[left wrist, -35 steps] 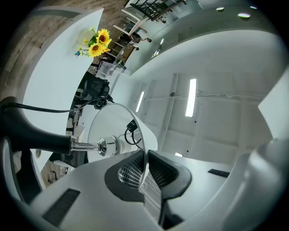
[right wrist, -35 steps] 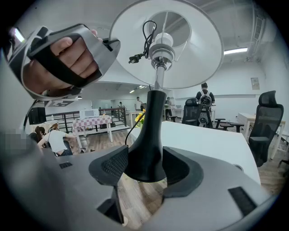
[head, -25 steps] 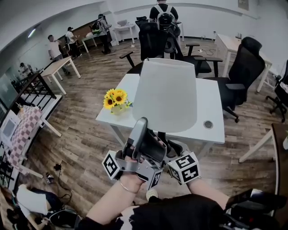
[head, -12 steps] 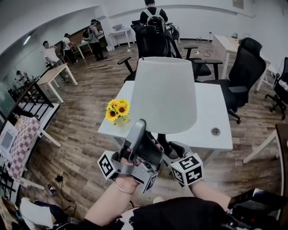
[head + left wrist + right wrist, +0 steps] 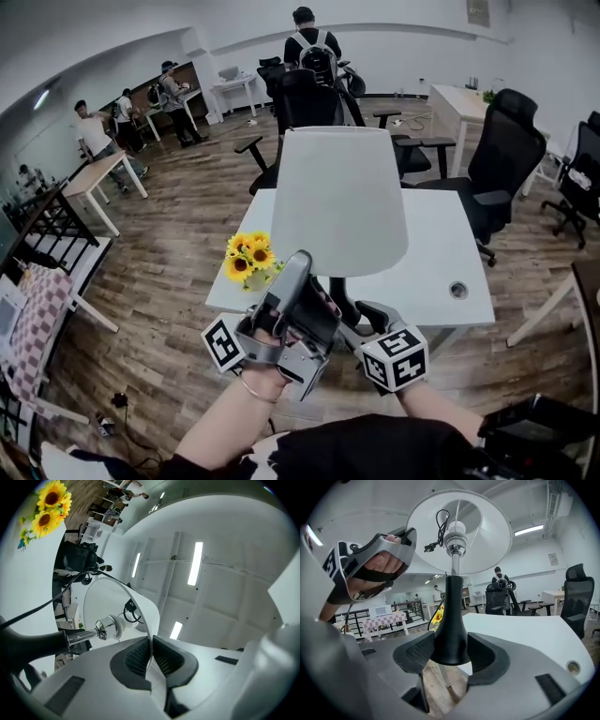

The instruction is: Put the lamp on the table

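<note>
**Lamp being held off the table in both grippers**

Nearest the person, the left gripper (image 5: 151,656) is pinching the thin lower rim of the shade (image 5: 342,202). Its jaws are almost together, with only the white rim between the pads, and they have just been closing further. It is pointing upward under the near left side of the shade.

Just to its right, the right gripper (image 5: 450,653) is clasping the black base (image 5: 450,634) of the lamp (image 5: 339,225). Its jaws are standing wide, with both pads pressing on the flared foot, and they have just been closing slightly. In the right gripper view the stem is rising straight from the base to the socket, and a black cord (image 5: 439,527) is dangling inside the shade.

The lamp is hanging roughly upright in the air at the near edge of the white table (image 5: 441,244), its base not resting on the tabletop. On the near left corner of the table, sunflowers (image 5: 248,260) are standing in a small pot, left of the lamp.

Beyond the table, black office chairs (image 5: 506,150) are standing on the wooden floor. At the far wall a person with a backpack (image 5: 314,52) is standing, facing away.
</note>
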Demonstrator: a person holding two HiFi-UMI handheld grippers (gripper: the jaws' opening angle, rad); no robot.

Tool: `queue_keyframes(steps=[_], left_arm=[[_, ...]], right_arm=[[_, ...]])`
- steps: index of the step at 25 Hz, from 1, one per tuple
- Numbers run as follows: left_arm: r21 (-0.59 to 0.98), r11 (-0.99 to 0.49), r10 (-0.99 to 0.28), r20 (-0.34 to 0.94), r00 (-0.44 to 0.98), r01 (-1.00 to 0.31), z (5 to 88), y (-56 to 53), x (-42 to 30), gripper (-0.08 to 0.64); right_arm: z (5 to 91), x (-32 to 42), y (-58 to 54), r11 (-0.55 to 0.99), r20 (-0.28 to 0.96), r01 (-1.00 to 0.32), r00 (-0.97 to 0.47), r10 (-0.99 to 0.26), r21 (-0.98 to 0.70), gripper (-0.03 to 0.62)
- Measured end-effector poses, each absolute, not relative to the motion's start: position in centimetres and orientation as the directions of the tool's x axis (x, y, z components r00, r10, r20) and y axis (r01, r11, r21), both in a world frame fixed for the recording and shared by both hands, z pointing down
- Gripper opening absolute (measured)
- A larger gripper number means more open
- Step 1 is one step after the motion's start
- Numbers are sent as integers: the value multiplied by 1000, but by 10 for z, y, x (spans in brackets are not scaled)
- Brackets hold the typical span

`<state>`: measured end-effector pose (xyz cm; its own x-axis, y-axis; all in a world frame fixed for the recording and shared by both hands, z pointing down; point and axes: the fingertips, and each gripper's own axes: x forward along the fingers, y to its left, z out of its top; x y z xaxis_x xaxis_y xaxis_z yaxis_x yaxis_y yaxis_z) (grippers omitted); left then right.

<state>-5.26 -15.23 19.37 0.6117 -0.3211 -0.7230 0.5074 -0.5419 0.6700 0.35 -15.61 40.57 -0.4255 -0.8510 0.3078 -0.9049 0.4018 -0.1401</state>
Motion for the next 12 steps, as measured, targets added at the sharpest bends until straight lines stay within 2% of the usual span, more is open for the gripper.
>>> queue_keyframes(steps=[12], left_arm=[[662,-567,-292,-718,632,490,198,-200,-53,18]], right_arm=[[412,4,-197,380,334,-918,-396,-856,-115,232]])
